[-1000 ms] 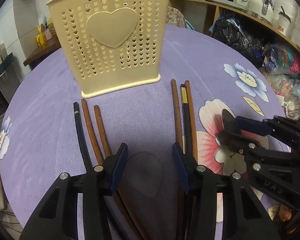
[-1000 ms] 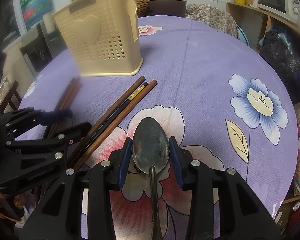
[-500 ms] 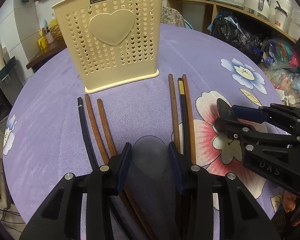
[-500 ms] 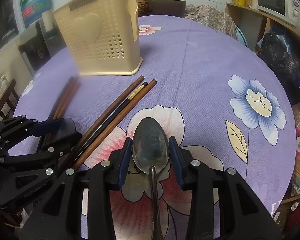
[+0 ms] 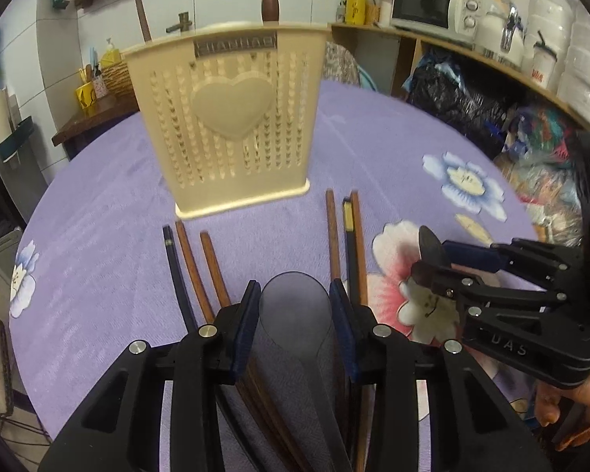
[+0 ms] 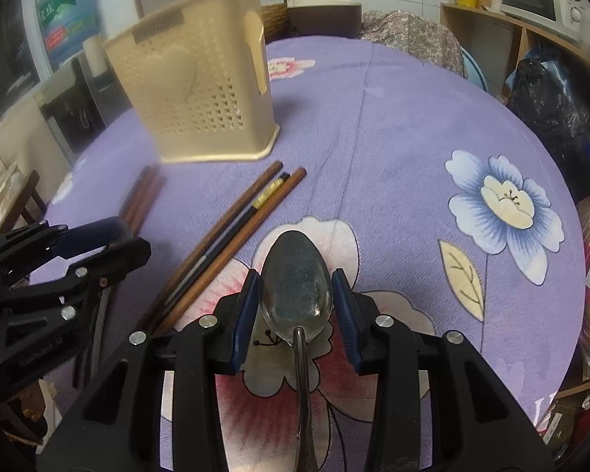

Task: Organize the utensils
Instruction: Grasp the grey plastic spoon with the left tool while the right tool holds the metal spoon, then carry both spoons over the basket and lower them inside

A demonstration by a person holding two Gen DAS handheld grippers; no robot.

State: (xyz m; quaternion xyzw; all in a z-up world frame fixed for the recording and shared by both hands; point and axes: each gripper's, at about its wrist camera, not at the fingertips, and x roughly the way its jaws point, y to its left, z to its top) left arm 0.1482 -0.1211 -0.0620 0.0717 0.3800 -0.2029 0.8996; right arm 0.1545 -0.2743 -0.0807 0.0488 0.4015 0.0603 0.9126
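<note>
Metal spoon (image 6: 296,275) clamped between right fingers (image 6: 243,308); bowl forward.

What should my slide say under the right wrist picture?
Right tongs grip a metal spoon above the flowered purple tablecloth.

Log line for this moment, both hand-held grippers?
left hand-held gripper: closing on translucent spoon | right hand-held gripper: shut on metal spoon | holder: ahead

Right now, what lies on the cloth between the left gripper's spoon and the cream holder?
Left wrist view: only bare purple tablecloth between the translucent spoon and holder; chopsticks lie either side.
</note>
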